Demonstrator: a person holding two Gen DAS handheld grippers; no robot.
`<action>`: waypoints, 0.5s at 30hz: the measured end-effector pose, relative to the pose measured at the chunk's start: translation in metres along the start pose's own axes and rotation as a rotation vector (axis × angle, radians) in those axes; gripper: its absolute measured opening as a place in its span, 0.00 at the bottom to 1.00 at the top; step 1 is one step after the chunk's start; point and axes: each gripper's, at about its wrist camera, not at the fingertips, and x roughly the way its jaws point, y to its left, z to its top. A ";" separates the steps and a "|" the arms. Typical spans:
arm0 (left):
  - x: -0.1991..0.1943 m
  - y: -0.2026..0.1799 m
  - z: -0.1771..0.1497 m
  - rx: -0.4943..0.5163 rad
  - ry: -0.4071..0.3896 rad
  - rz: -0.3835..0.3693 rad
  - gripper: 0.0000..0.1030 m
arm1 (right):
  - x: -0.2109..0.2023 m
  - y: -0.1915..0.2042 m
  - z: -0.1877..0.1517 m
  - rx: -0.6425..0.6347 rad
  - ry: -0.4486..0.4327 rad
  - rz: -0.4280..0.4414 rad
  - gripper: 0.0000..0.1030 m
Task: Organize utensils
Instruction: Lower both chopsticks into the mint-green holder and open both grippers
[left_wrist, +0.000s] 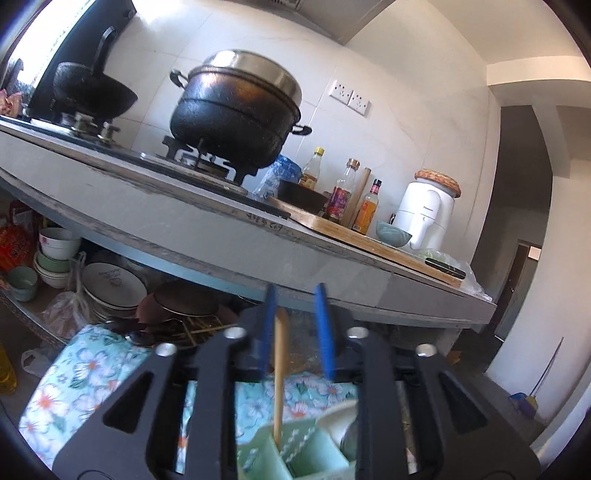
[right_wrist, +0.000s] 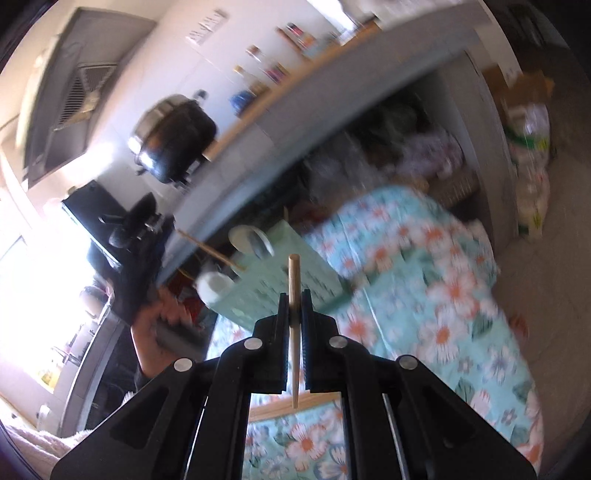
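Because the left tool (left_wrist: 297, 328) stands spread with a chopstick (left_wrist: 279, 373) loose between its blue pads, leaning near one of them and its lower end already in a slot of the green holder (left_wrist: 295, 458) just below, a nudge from either pad could, I judge, tip the stick out; a white spoon (left_wrist: 338, 417) sits in the neighbouring slot. In the blurred right view, the right tool (right_wrist: 295, 314) is pressed together on a second chopstick (right_wrist: 294, 325), pinched mid-length, with the holder (right_wrist: 284, 273) just beyond its tips on the floral cloth (right_wrist: 424, 295), holding a spoon and a stick; a thin, off-centre pinch could let it pivot and miss a slot.
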 end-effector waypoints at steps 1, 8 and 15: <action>-0.010 0.000 0.000 0.007 -0.006 0.004 0.36 | -0.002 0.007 0.008 -0.017 -0.016 0.015 0.06; -0.068 0.001 -0.004 0.048 0.028 -0.024 0.49 | 0.004 0.058 0.063 -0.153 -0.134 0.066 0.06; -0.113 -0.005 -0.027 0.135 0.128 -0.066 0.64 | 0.045 0.101 0.095 -0.277 -0.203 0.031 0.06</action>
